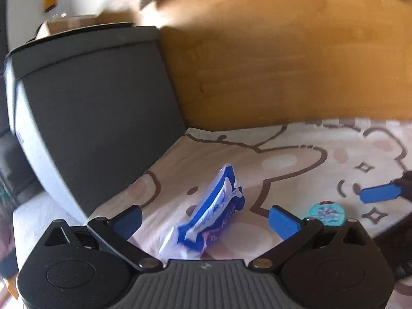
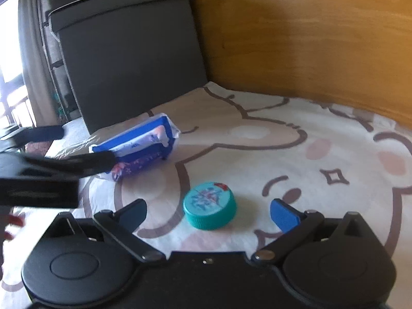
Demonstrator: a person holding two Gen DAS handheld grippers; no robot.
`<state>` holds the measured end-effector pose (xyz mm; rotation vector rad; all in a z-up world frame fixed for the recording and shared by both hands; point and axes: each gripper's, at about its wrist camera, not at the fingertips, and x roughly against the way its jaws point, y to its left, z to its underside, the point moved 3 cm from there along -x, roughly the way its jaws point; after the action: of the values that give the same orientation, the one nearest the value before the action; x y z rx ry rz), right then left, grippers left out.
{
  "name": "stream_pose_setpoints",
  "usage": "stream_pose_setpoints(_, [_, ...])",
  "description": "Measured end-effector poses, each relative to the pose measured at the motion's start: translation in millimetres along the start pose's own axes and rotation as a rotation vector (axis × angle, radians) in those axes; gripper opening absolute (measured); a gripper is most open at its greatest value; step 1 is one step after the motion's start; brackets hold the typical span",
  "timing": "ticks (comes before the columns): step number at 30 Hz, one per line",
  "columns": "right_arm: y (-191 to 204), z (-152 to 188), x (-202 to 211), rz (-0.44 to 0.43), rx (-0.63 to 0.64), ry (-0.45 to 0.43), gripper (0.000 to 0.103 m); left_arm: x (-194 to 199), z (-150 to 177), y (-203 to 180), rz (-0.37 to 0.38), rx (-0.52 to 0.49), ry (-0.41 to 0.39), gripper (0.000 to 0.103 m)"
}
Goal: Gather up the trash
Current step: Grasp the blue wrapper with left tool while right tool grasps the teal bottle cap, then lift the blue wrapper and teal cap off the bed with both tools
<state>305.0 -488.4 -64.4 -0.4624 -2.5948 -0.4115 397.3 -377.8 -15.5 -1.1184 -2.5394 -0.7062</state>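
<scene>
On the cartoon-bear bedsheet (image 2: pixel 296 139), the crumpled blue-and-white wrapper (image 1: pixel 213 211) lies directly ahead of the left gripper (image 1: pixel 206 217), already between its spread fingers, its long axis running roughly along the reach, tilted slightly right. The teal bottle cap (image 2: pixel 209 205) sits flat between the right gripper's (image 2: pixel 208 212) equally wide-apart fingers. Each piece is nearest its own gripper, so closing looks like the next step. The dark bin (image 1: pixel 97 118) stands just beyond the wrapper.
</scene>
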Motion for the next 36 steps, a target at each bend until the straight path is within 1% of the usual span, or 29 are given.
stream_pose_setpoints(2, [2,-1,-2,-0.009,0.011,0.002,0.1,-14,-2,-5,-0.012,-0.054,0.01,0.103])
stream_pose_setpoints(3, [2,-1,-4,-0.008,0.009,0.006,0.097,-20,-2,-7,-0.018,-0.078,0.017,0.103])
stream_pose_setpoints(5, [0,-1,-6,0.001,-0.003,0.019,0.088,-33,-2,-11,-0.024,-0.118,0.037,0.103])
stream_pose_setpoints(7, [-3,0,-9,0.005,-0.017,0.031,0.083,-44,0,-14,-0.026,-0.136,0.073,0.103])
stream_pose_setpoints(9, [-4,1,-10,0.003,-0.021,0.033,0.081,-52,1,-15,-0.026,-0.145,0.107,0.101])
stream_pose_setpoints(10, [-4,0,-10,-0.002,-0.022,0.03,0.076,-54,1,-15,-0.022,-0.143,0.113,0.099])
stream_pose_setpoints(11, [-3,0,-12,-0.012,-0.023,0.03,0.071,-55,1,-16,-0.016,-0.137,0.116,0.088])
stream_pose_setpoints(12, [-4,0,-12,-0.012,-0.024,0.032,0.07,-56,1,-16,-0.011,-0.128,0.125,0.076])
stream_pose_setpoints(13, [-4,0,-12,-0.008,-0.026,0.029,0.064,-57,2,-16,-0.009,-0.118,0.138,0.071])
stream_pose_setpoints(14, [-5,0,-12,-0.011,-0.03,0.028,0.056,-58,3,-17,-0.006,-0.112,0.151,0.06])
stream_pose_setpoints(15, [-6,0,-12,-0.009,-0.035,0.028,0.053,-58,4,-19,-0.002,-0.109,0.161,0.049])
stream_pose_setpoints(16, [-7,0,-11,-0.006,-0.042,0.026,0.05,-59,6,-20,-0.004,-0.11,0.176,0.043])
stream_pose_setpoints(17, [-8,0,-11,-0.011,-0.048,0.024,0.049,-59,9,-21,-0.009,-0.113,0.195,0.028])
stream_pose_setpoints(18, [-9,0,-10,-0.015,-0.052,0.022,0.049,-59,12,-21,-0.017,-0.111,0.21,0.019])
stream_pose_setpoints(24, [-9,0,-8,-0.033,-0.055,0.005,0.049,-40,17,-19,-0.024,-0.035,0.214,0.013])
stream_pose_setpoints(30, [-4,2,-2,-0.05,-0.038,0.0,0.048,0,19,-11,-0.026,0.071,0.217,0.009])
stream_pose_setpoints(36, [0,5,10,-0.08,-0.047,-0.008,0.048,44,29,1,-0.055,0.178,0.22,0.008])
